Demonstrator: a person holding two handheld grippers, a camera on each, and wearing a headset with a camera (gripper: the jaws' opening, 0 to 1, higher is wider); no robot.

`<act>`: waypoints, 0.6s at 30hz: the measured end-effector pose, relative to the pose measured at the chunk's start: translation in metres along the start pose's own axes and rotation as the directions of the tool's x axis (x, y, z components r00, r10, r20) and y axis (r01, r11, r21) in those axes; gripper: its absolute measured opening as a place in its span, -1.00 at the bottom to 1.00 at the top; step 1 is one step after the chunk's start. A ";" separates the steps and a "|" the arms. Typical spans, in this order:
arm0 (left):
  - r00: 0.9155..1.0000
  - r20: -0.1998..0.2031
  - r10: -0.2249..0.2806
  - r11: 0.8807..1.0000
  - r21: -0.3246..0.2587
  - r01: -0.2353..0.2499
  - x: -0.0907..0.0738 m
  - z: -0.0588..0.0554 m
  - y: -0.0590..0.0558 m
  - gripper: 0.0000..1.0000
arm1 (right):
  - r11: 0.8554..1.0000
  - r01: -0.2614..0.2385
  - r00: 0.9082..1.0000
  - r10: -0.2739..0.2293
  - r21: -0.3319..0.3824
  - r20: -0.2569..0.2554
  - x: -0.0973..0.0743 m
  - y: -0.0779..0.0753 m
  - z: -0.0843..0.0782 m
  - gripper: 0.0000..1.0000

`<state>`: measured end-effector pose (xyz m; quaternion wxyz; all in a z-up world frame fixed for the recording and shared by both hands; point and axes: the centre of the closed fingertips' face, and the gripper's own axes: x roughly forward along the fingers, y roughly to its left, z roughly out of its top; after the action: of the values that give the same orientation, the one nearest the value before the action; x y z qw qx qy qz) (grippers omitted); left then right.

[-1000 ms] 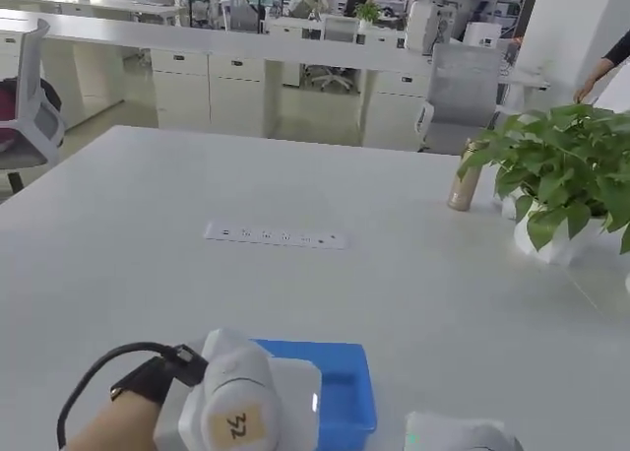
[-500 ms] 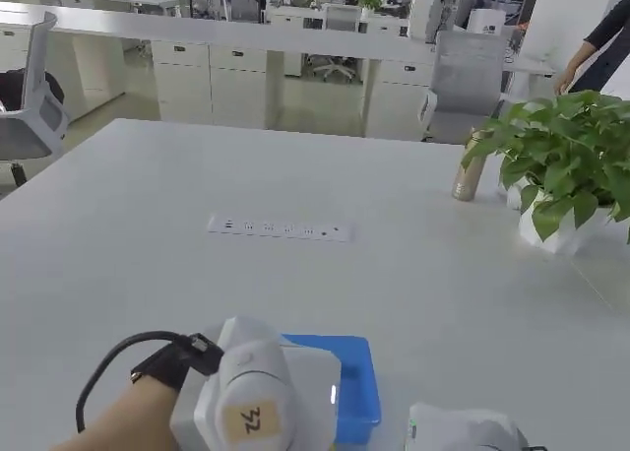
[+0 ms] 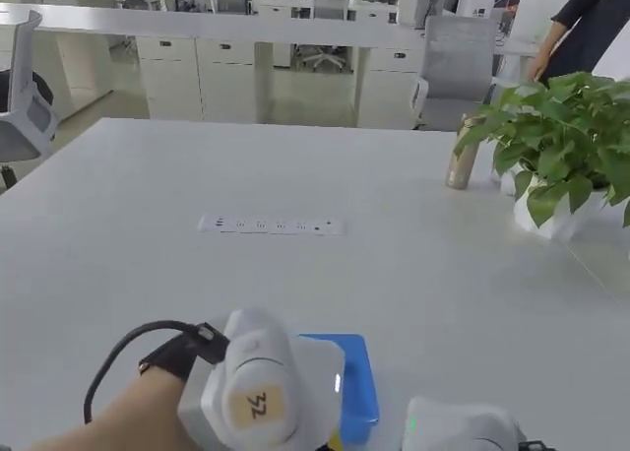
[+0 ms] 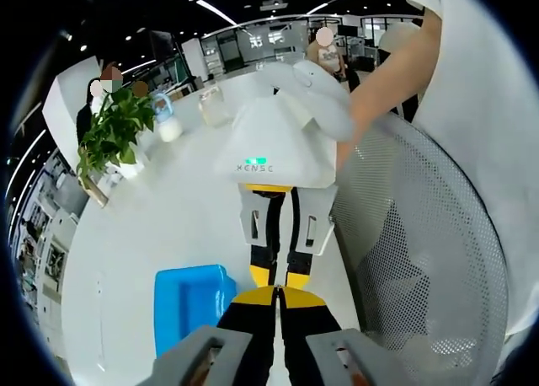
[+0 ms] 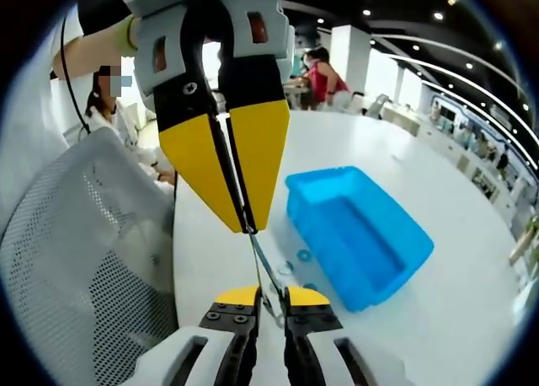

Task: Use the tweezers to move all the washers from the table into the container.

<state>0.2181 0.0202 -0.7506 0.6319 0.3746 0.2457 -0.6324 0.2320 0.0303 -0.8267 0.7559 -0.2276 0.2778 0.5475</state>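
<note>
Clamping tweezers (image 5: 261,266): left tool (image 5: 245,226), right tool (image 5: 271,300) both closed; long axis runs tool-to-tool.

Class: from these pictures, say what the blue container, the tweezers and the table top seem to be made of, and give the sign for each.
The blue container is likely moulded plastic: even bright colour, rounded rim, soft sheen. The tweezers are probably metal: thin grey blades with a slight glint. The table has a smooth matte white top, perhaps laminate; its core cannot be told.
</note>
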 end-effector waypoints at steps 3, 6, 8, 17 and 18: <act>1.000 0.004 -0.012 1.000 -0.002 0.012 0.000 0.001 0.000 -1.00 | 1.000 -0.004 1.000 0.004 0.015 0.008 -0.001 0.001 -0.001 -0.87; 1.000 -0.004 -0.025 1.000 0.009 0.025 0.002 0.003 -0.001 -1.00 | 1.000 -0.003 1.000 0.003 0.017 0.008 -0.001 0.001 -0.002 -0.86; 0.999 -0.021 -0.035 0.999 0.011 0.036 0.006 0.000 -0.001 -1.00 | 1.000 0.000 1.000 0.000 0.020 0.000 0.000 0.001 -0.006 -0.87; 0.995 -0.029 -0.097 0.994 -0.043 0.096 0.008 0.009 0.006 -1.00 | 0.999 -0.007 1.000 0.006 0.054 0.010 -0.002 0.000 -0.002 -0.80; 0.994 -0.034 -0.103 0.994 -0.045 0.102 0.009 0.010 0.007 -1.00 | 0.998 -0.014 1.000 0.013 0.054 0.023 -0.004 0.000 0.003 -0.78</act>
<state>0.2240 0.0064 -0.7503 0.6020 0.3593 0.2895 -0.6517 0.2312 0.0296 -0.8224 0.7610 -0.1992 0.2855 0.5474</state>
